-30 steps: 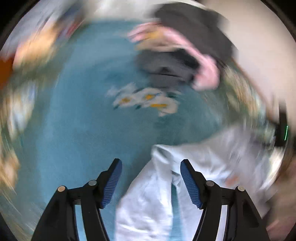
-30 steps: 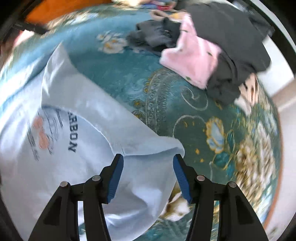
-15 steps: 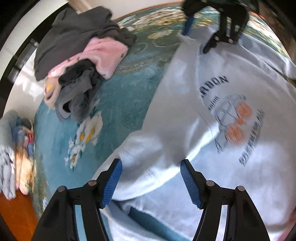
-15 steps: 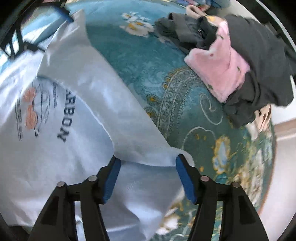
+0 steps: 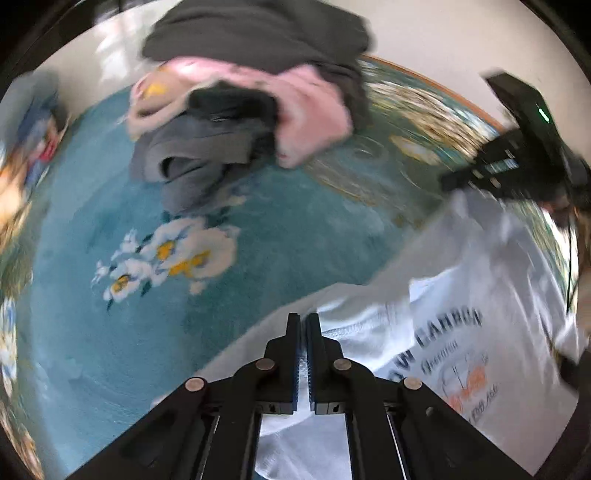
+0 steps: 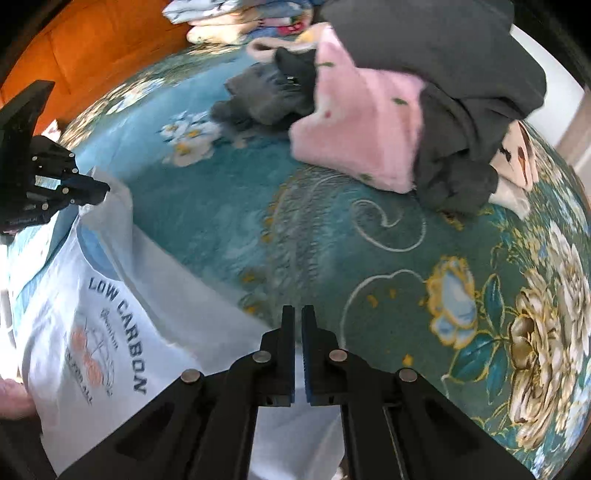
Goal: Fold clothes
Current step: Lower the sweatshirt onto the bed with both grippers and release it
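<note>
Nearest each lens, both sets of jaws have just been closing and now stand clenched on cloth. The left gripper [image 5: 303, 332] pinches one edge of the white shirt [image 5: 461, 306], with fabric showing between the blue pads; the right gripper [image 6: 298, 325] bites another edge of the same shirt [image 6: 85, 306], the cloth running up into the narrow gap. Two grips on one border make sense for a fold: holding an edge at two spaced places keeps it straight when it is lifted and carried across the garment.

The shirt lies printed side up on the teal flowered rug [image 6: 332, 229], the lettering readable from the right wrist view, so the front faces upward and the body looks roughly spread, though one side is rumpled. Which part of the border each gripper holds I cannot tell for sure. In each view the other gripper appears at the shirt's far end, left gripper [image 6: 74, 192] and right gripper [image 5: 491, 170], which bears out the two-point hold.

Beyond the shirt, well apart from it, sits a loose heap [image 6: 424, 110] of dark and pink garments, apparently waiting their turn. Farther off, at the rug's edge, a small stack [image 6: 240, 18] of already folded pieces rests, probably where this shirt is bound once folded.
</note>
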A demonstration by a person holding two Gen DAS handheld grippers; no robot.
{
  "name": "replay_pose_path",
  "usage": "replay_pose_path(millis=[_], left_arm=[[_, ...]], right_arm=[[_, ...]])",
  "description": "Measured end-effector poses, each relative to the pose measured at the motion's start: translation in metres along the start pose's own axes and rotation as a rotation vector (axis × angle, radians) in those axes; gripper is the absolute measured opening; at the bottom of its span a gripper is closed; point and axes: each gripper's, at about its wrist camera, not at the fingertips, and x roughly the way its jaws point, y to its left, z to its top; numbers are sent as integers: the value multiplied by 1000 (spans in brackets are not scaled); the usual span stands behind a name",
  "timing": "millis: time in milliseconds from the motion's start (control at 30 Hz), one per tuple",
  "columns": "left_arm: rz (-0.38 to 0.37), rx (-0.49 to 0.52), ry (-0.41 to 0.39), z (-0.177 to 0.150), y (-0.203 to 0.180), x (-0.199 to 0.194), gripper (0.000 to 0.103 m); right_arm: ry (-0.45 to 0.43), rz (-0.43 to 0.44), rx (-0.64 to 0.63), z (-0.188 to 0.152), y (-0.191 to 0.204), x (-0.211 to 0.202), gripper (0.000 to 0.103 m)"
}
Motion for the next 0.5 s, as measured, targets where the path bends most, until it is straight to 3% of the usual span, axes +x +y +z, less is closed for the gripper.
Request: replay_pose_path(millis=[100, 133, 200, 367, 500], left_arm=[[-15, -37, 6, 5, 10, 4, 4], [-28, -51, 12, 5, 13, 7, 4], [-40, -68, 16, 4, 16, 10, 4], [-56, -76, 22, 0, 19, 15, 4], [-75, -83, 25, -2, 19, 16, 4]], right_arm=[[-4, 3, -26, 0, -5, -4, 9], [-2, 22, -43, -2, -6, -6, 30], [1, 60, -78, -6, -7, -10, 59], [80, 31, -213, -21, 0, -6, 60], [125, 35, -233, -24, 5, 13, 60]])
